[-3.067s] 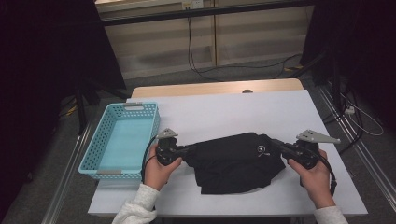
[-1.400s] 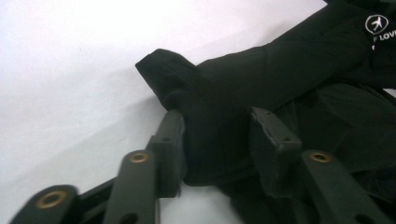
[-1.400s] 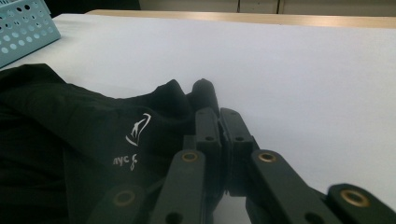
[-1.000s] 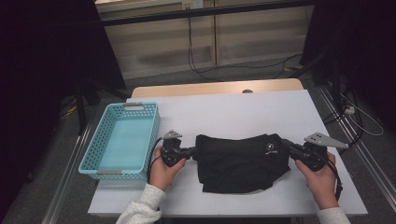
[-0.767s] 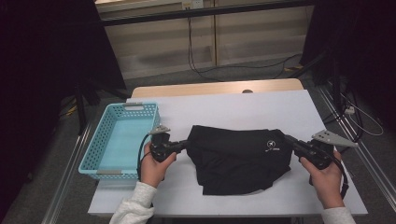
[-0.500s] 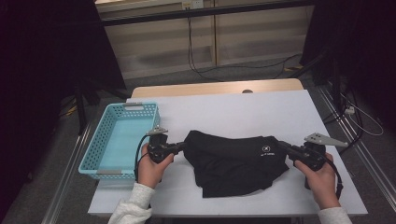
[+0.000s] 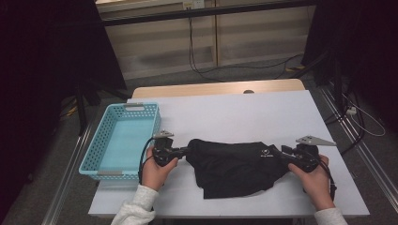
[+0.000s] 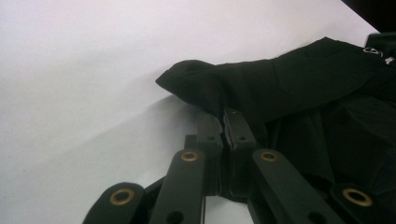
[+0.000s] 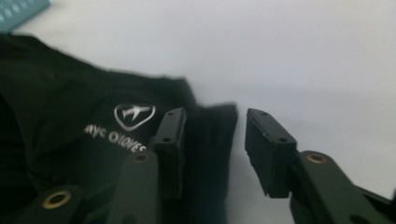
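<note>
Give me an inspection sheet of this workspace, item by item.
Surface: white table, bare around the work.
Job's things: black garment with a small white logo, lying rumpled at the near middle of the table.
Clutter: light blue basket at the table's left edge, nothing seen inside it.
Grippers: left gripper has its jaws pressed together on a fold at the garment's left end; right gripper has its jaws apart, straddling the garment's right edge.
Cables: a black cable loops from the left gripper; more run across the floor beyond the table.
Surroundings: grey floor, pale wall panels behind, dark curtains on both sides.
</note>
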Action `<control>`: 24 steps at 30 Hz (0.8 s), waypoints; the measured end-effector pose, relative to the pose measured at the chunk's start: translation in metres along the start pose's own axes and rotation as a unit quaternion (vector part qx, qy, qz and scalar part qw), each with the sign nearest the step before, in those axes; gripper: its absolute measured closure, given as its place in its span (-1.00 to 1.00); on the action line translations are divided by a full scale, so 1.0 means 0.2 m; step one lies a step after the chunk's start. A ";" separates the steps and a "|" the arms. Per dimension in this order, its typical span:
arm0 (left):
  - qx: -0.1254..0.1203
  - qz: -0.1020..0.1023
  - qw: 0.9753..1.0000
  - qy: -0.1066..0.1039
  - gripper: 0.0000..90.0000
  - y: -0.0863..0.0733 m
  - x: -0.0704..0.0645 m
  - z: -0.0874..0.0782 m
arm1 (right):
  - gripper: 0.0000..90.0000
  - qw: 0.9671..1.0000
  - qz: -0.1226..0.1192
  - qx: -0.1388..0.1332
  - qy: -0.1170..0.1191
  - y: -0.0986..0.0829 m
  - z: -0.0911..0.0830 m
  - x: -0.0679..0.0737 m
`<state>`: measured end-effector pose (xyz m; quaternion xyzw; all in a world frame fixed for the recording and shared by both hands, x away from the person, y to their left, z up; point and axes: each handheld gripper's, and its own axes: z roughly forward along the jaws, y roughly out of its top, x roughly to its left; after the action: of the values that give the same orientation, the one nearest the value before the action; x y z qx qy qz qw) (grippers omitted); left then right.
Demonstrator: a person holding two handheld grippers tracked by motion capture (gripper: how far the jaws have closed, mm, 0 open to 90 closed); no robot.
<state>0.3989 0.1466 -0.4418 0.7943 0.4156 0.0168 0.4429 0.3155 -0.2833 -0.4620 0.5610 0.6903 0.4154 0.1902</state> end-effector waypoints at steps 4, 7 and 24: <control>0.002 0.001 1.000 0.002 0.92 -0.01 0.00 0.00 | 0.28 1.000 -0.005 0.023 -0.006 -0.02 0.03 0.01; 0.005 -0.002 1.000 0.005 0.92 -0.01 0.01 0.01 | 0.72 0.999 -0.009 0.027 0.025 -0.03 0.03 0.02; 0.029 -0.005 1.000 0.012 0.91 -0.04 0.01 0.06 | 0.96 0.998 -0.002 -0.060 0.005 0.00 -0.03 -0.06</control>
<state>0.3998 0.1415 -0.4567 0.8044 0.4250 0.0116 0.4150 0.3147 -0.2976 -0.4603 0.5449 0.6662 0.4586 0.2213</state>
